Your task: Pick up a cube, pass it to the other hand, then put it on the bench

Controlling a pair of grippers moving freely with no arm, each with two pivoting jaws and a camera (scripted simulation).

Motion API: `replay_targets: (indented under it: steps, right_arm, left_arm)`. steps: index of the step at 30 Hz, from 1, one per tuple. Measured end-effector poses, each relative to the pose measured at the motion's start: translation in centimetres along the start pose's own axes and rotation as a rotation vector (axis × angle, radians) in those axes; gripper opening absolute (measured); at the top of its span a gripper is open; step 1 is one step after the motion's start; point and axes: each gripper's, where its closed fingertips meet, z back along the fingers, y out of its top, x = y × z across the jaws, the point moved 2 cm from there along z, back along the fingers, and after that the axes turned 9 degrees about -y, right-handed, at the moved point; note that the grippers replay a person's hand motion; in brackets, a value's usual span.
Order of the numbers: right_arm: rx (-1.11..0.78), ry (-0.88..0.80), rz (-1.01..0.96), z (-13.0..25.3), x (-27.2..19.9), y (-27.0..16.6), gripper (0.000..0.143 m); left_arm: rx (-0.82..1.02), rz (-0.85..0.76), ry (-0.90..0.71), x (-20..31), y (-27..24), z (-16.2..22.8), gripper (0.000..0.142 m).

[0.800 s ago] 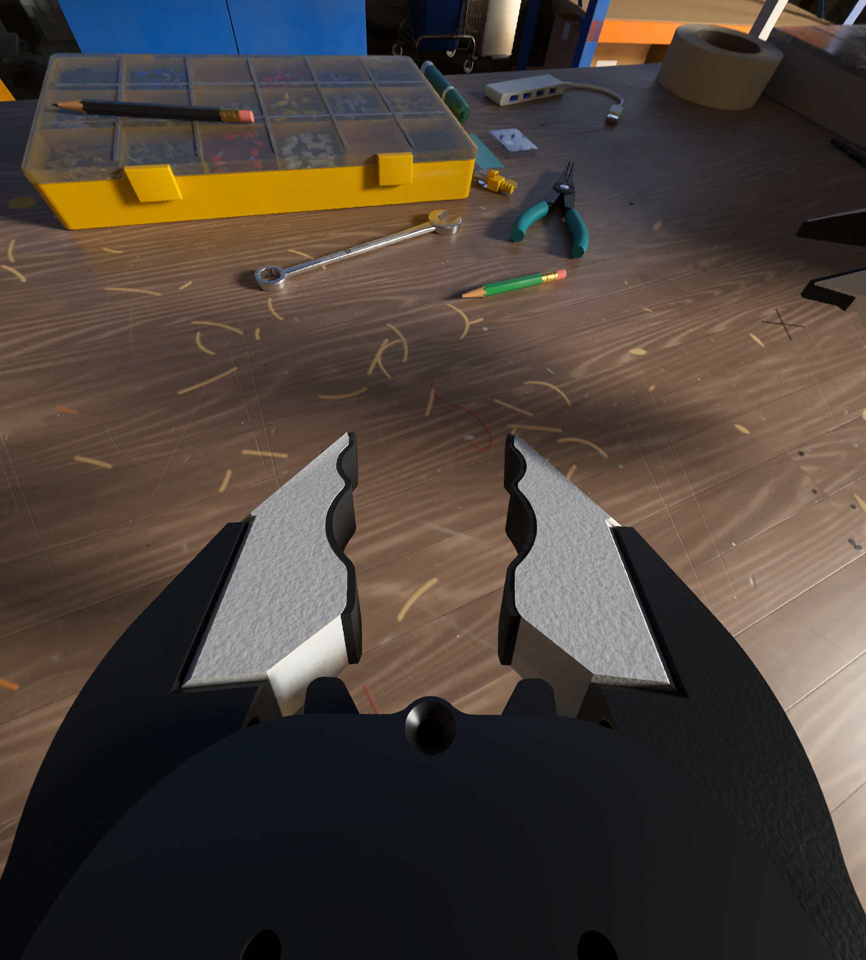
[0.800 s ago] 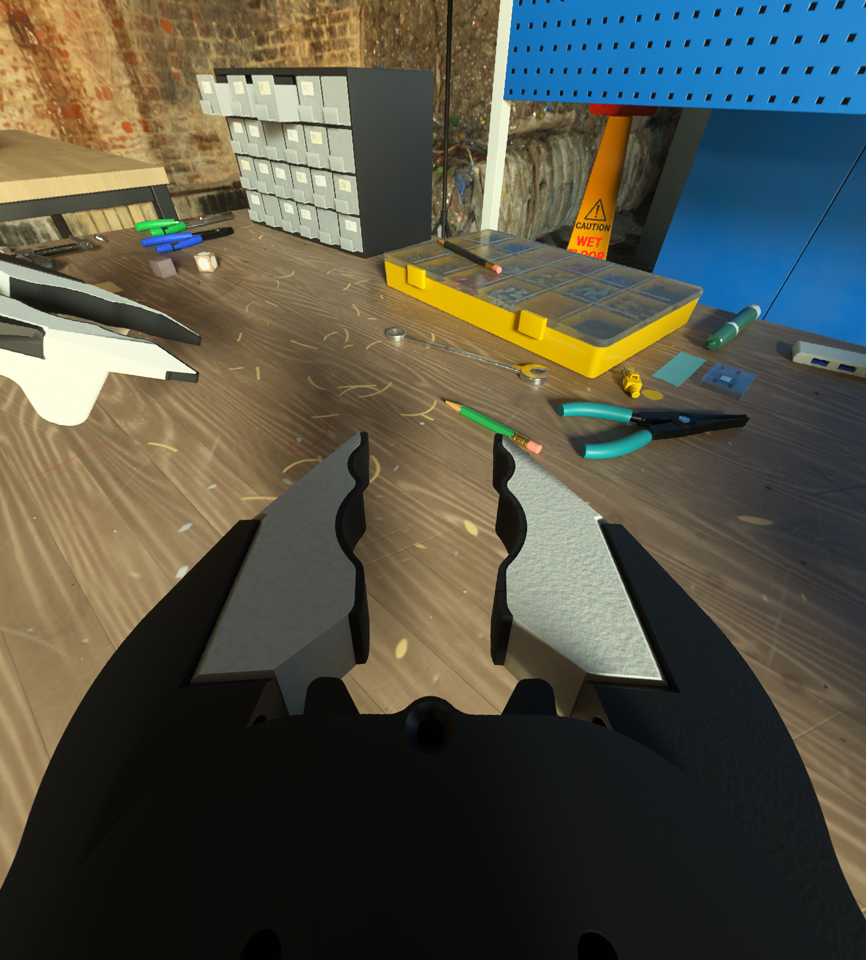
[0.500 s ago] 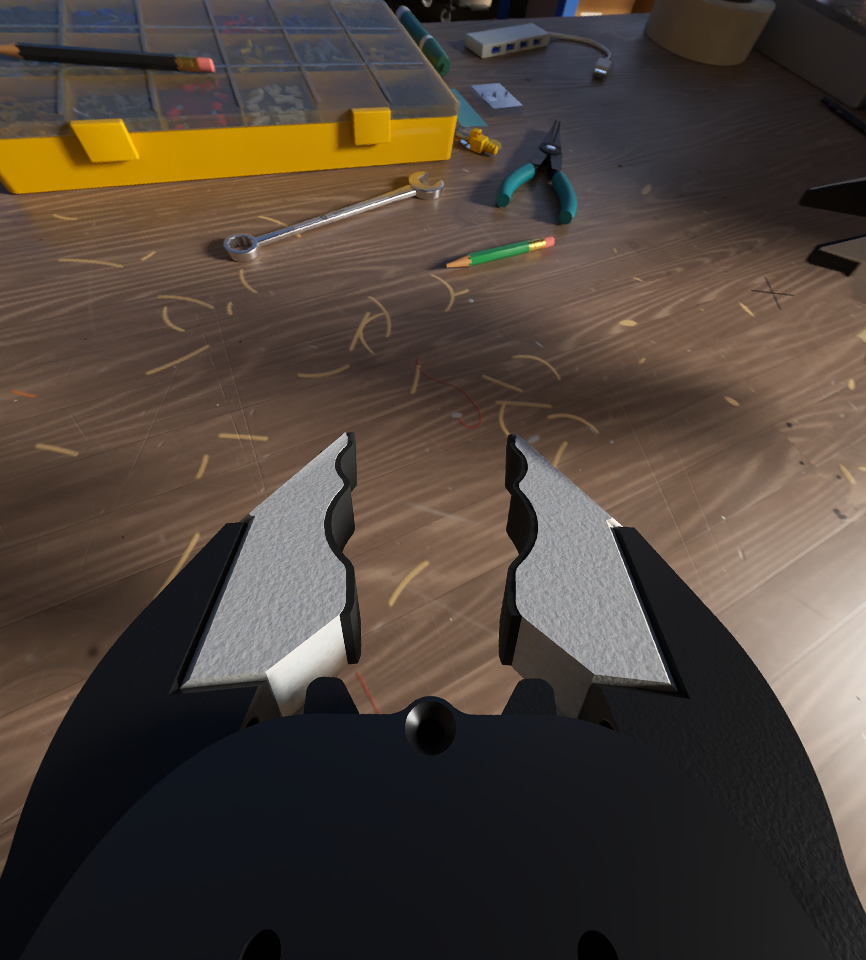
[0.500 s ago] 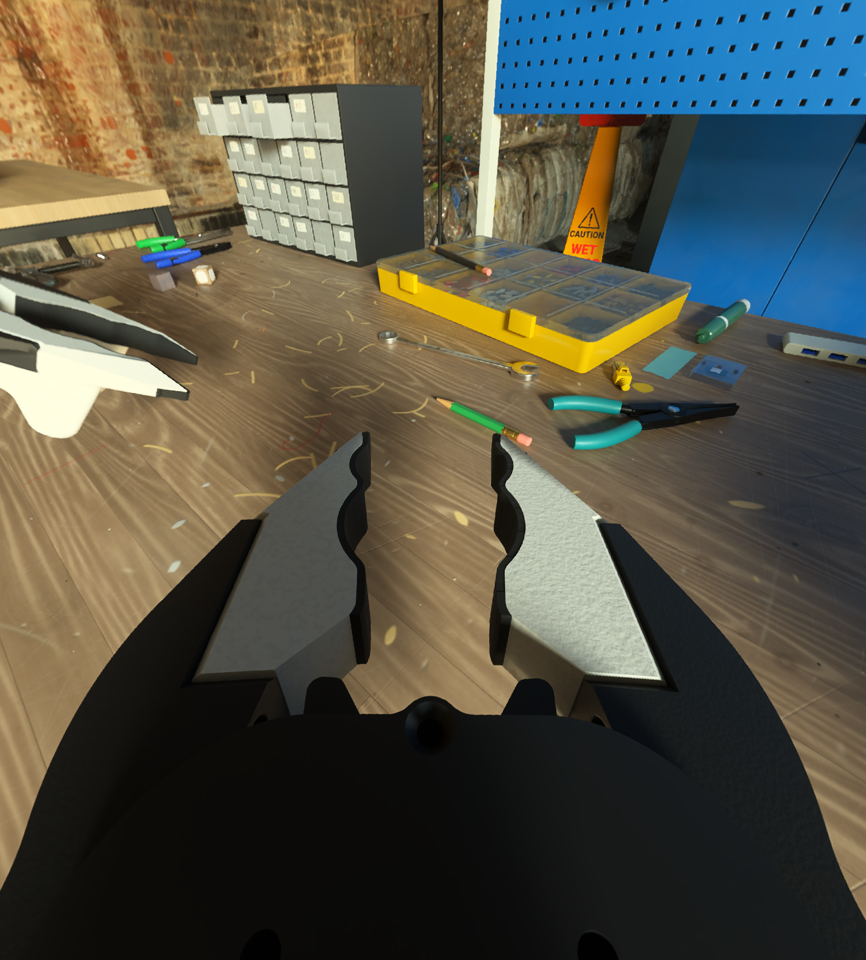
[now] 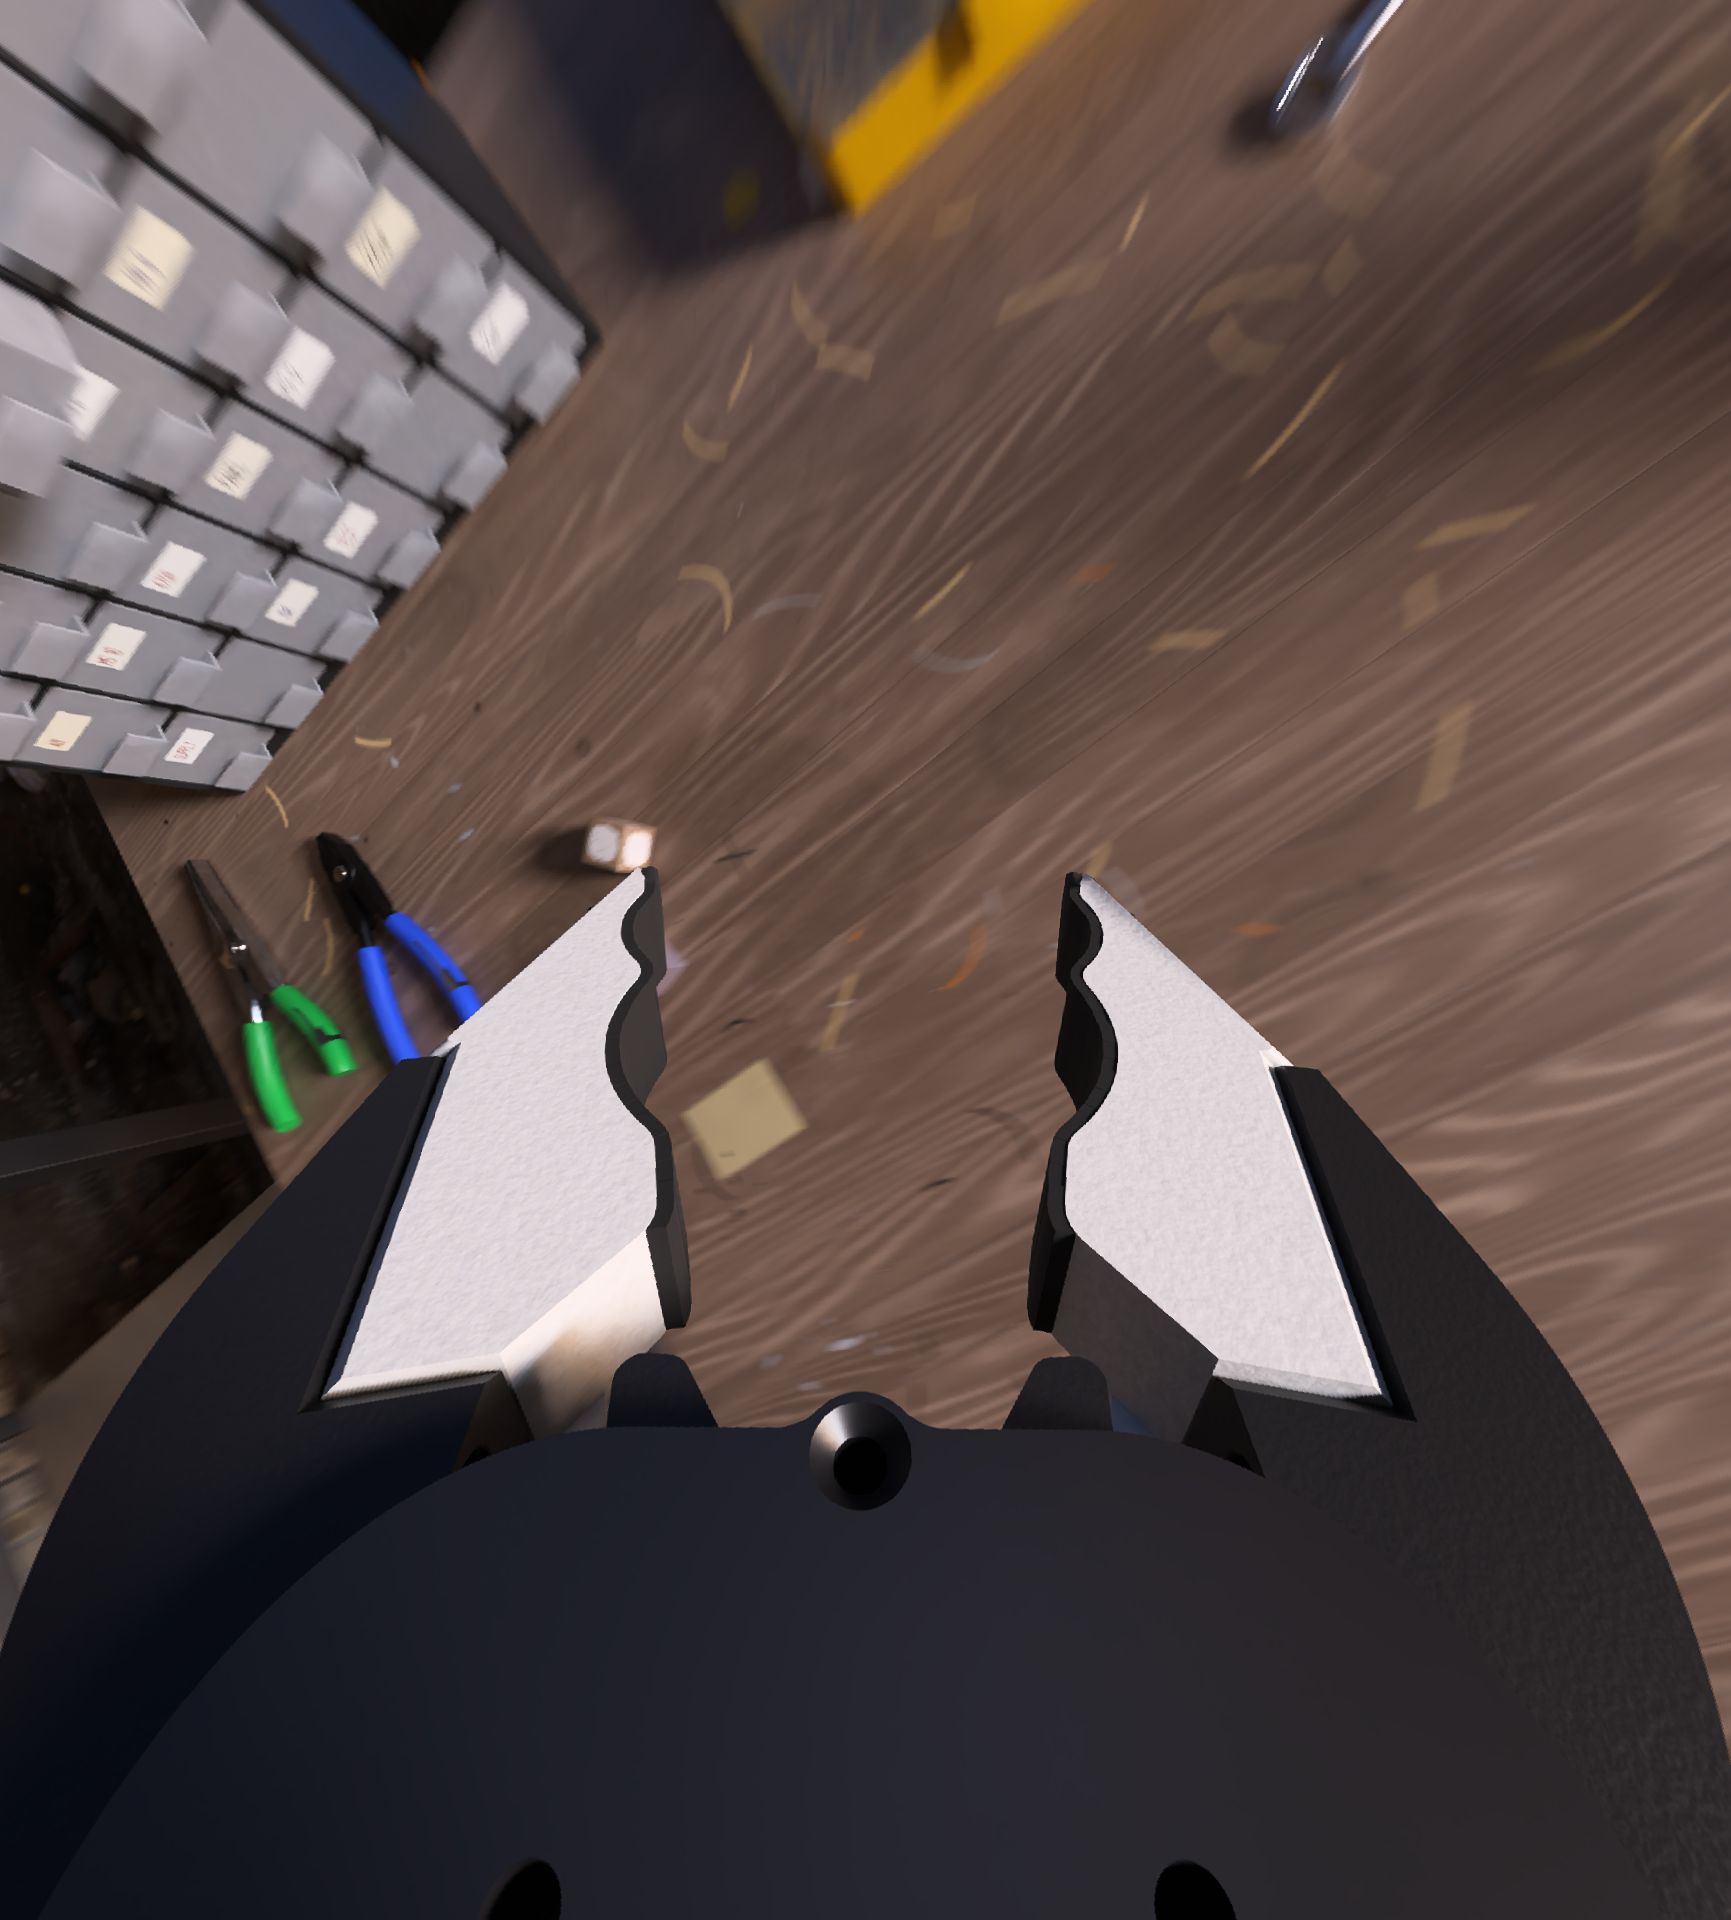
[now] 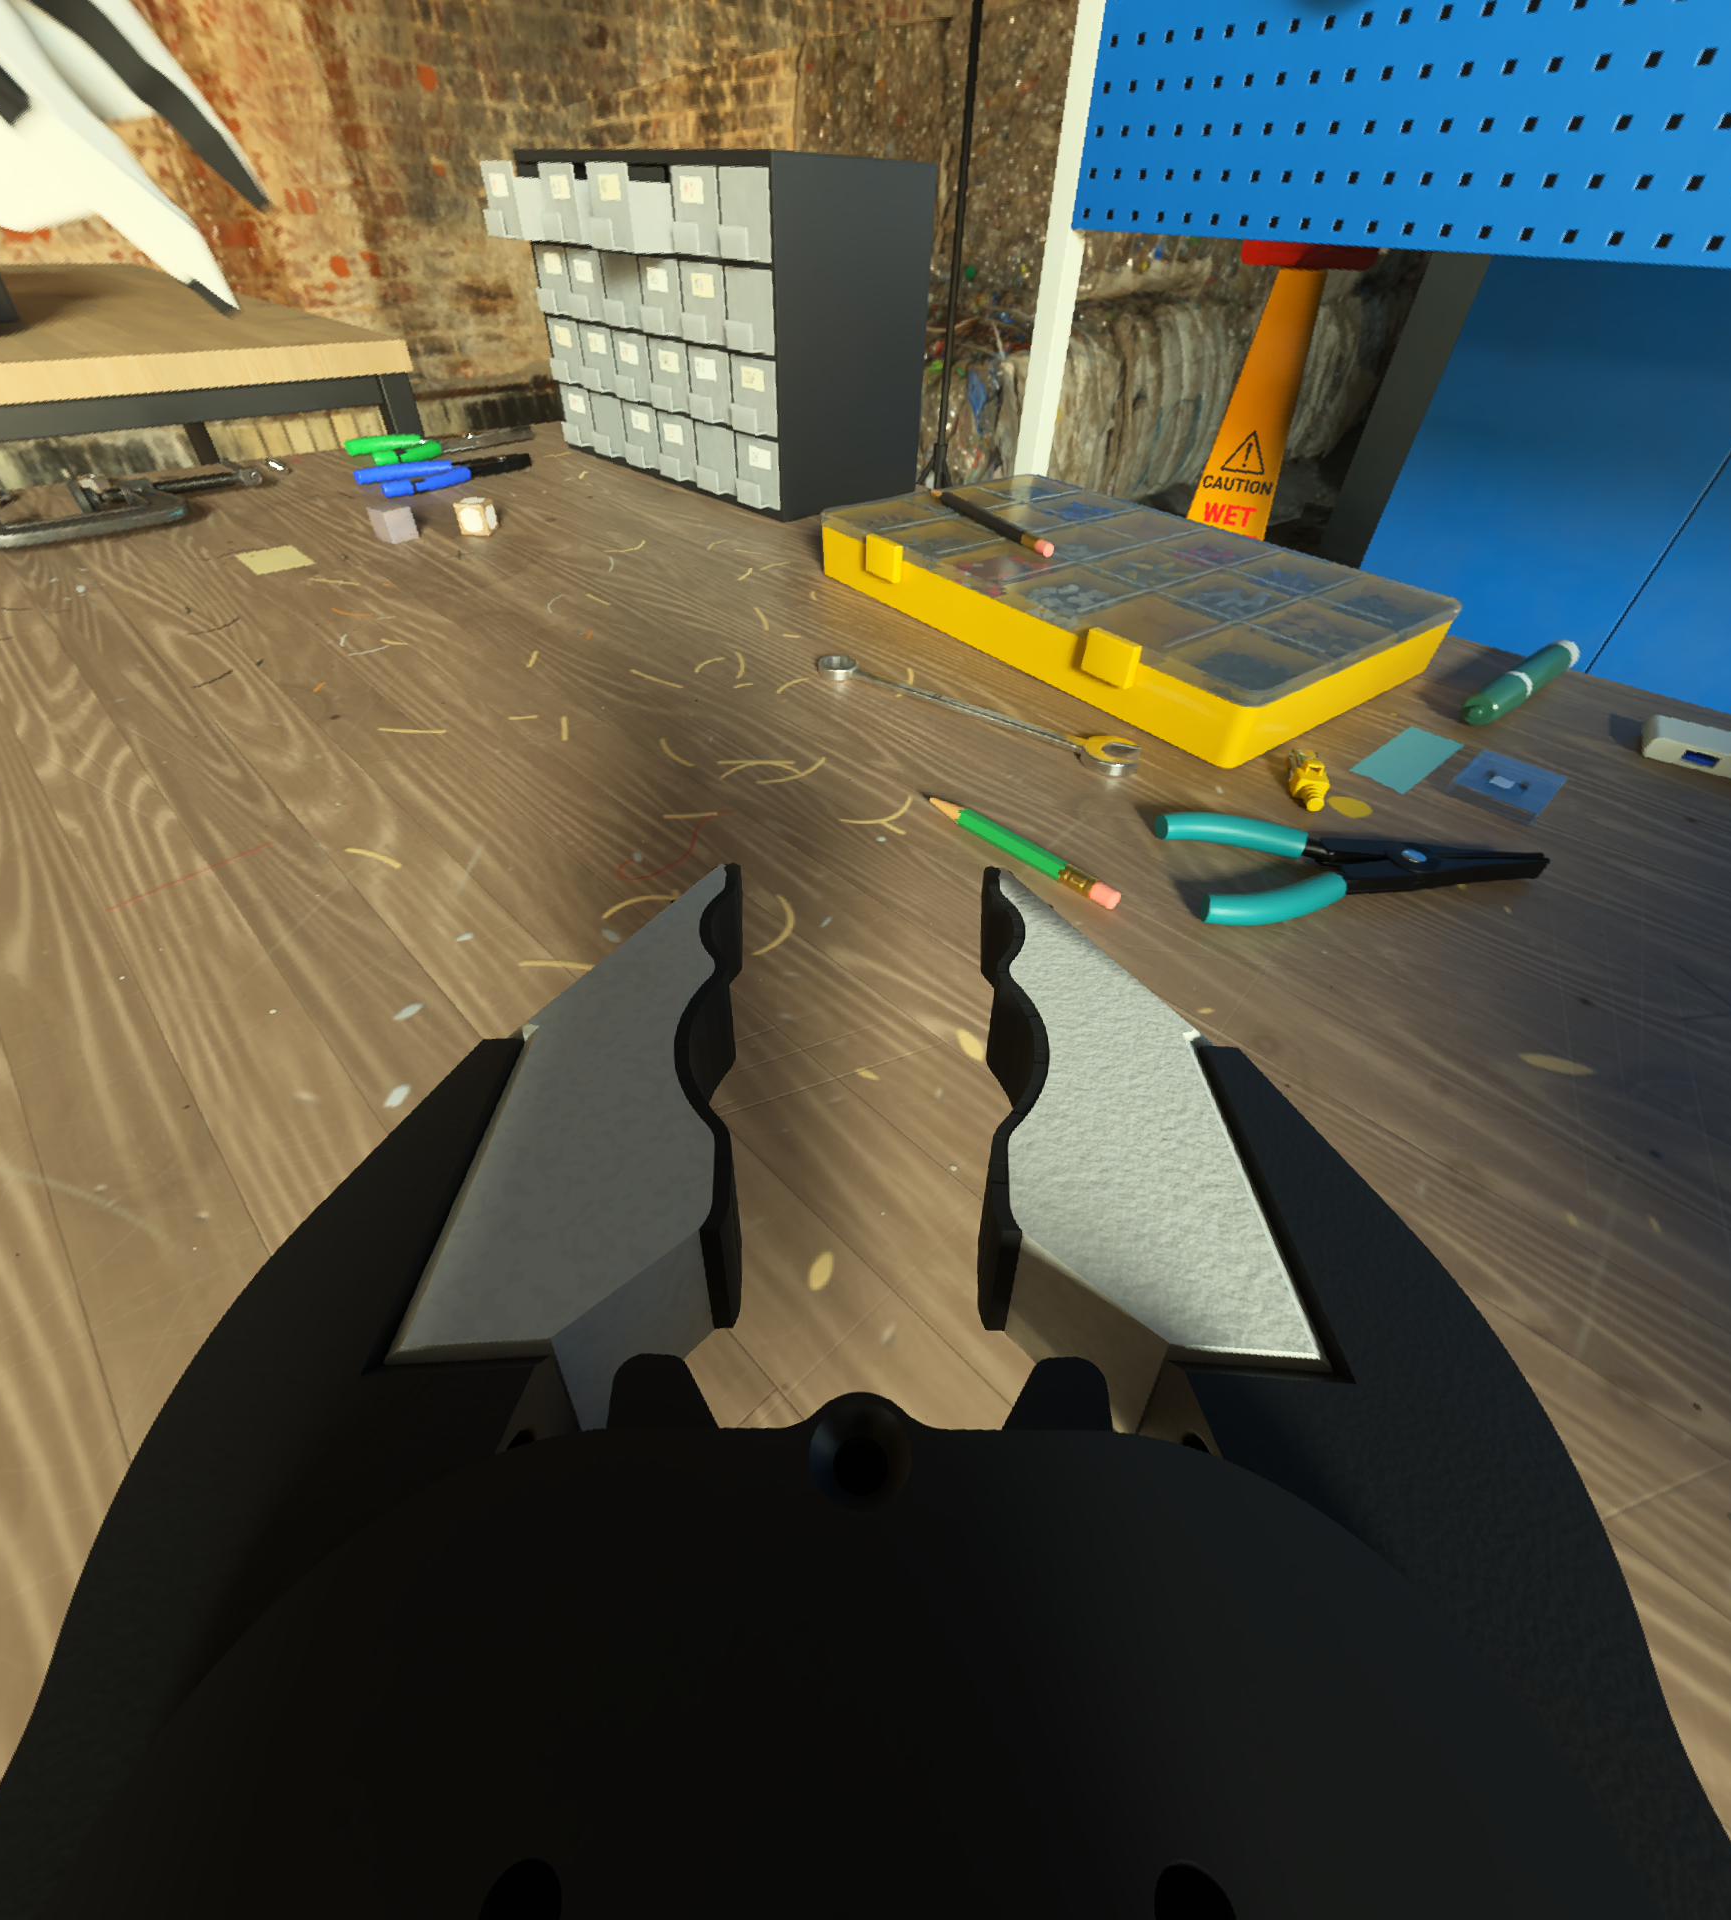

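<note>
Jaws are standing wide apart on the left gripper [image 5: 859, 883], with nothing between them; jaws on the right gripper [image 6: 859, 878] are parted more narrowly, likewise empty, and hanging over bare boards of the bench [image 6: 217, 790].

Change noted against the frames half a second back: the left wrist view was looking across the yellow parts box [image 6: 1152, 634], and is now looking down, blurred and rolled, at the corner by the grey drawer cabinet [image 5: 165, 416]; the right gripper's outlook is staying much the same. Reading: the left gripper is swinging toward the cubes, so the pick-up is beginning and no cube is yet being gripped.

Placement, taken from the drawer cabinet: the pale wooden cube [image 5: 614, 844] is sitting on the bench just out from the cabinet's foot, and in the left view it is lying just beyond the gripper's left fingertip, not between the fingers; a greyer cube [image 6: 393, 522] is sitting beside it, farther from the cabinet (seen clearly only in the right view); blue-handled pliers [image 5: 404, 977] and green-handled pliers [image 5: 284, 1039] are lying nearer the bench edge.

Orientation: the wooden cube is resting flat on one face, with no long axis to report; its edges are appearing skewed to the finger line, though blur is limiting certainty.
</note>
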Motion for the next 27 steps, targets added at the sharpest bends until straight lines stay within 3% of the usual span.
replay_targets:
  steps: [5, 10, 20, 27]
  right_arm:
    - [-0.001, 0.024, 0.029, -0.3, -0.7, 0.0, 0.046]
    - [0.001, 0.038, 0.046, -0.3, -1.0, 0.0, 0.044]
    - [0.003, 0.053, 0.016, -0.3, -0.8, 0.0, 0.043]
    - [-0.003, 0.063, 0.029, -0.3, -1.1, 0.0, 0.043]
  left_arm:
    - [-0.341, -0.087, -0.039, -8.4, -2.6, -8.3, 0.077]
    - [-0.528, -0.065, -0.104, -12.5, -5.1, -13.5, 0.073]
    - [-0.635, -0.039, -0.146, -13.9, -6.9, -16.5, 0.062]
    - [-0.695, -0.081, -0.123, -13.5, -7.2, -16.2, 0.026]
